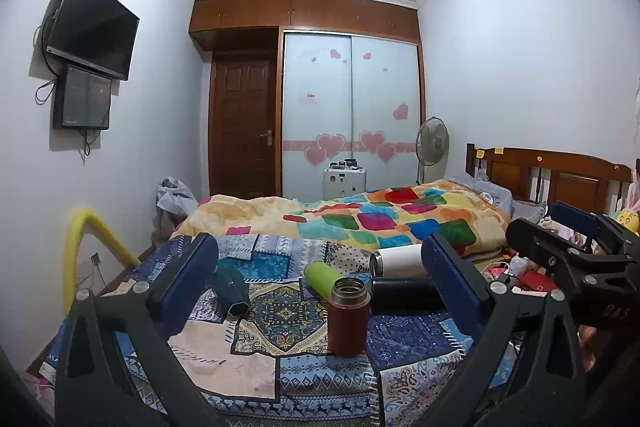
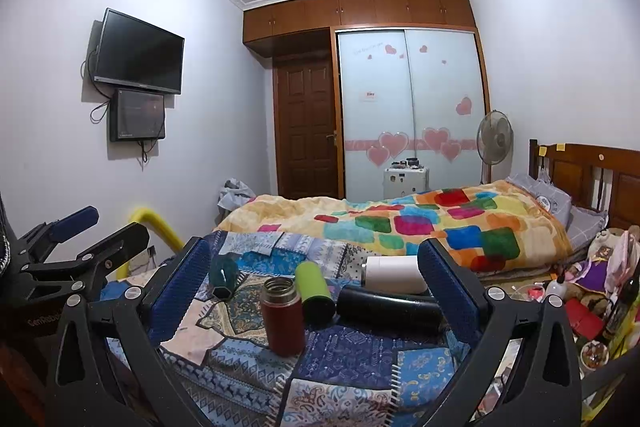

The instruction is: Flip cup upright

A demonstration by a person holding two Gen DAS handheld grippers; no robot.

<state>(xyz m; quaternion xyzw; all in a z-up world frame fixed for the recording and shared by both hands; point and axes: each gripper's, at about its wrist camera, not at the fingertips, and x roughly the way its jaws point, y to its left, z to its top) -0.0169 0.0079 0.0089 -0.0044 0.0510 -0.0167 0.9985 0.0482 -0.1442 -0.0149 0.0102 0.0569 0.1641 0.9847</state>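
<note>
Blue-padded left gripper (image 1: 320, 279) nearest, spread wide, empty, touching nothing. Right gripper (image 2: 314, 281) same: wide apart, empty. Between pads, dark red cup (image 1: 348, 317) upright on patchwork cloth (image 1: 280, 367), steel rim up, no lid. Behind it, on their sides: green cup (image 1: 320, 277), black cup (image 1: 404, 293), white cup (image 1: 400, 261), teal cup (image 1: 230, 285) off to left. Black cup poss. touching green one, hard to tell.

Pale walls, wooden wardrobe (image 1: 304, 11), wall television (image 1: 94, 25), quilted bed (image 1: 360, 219).
</note>
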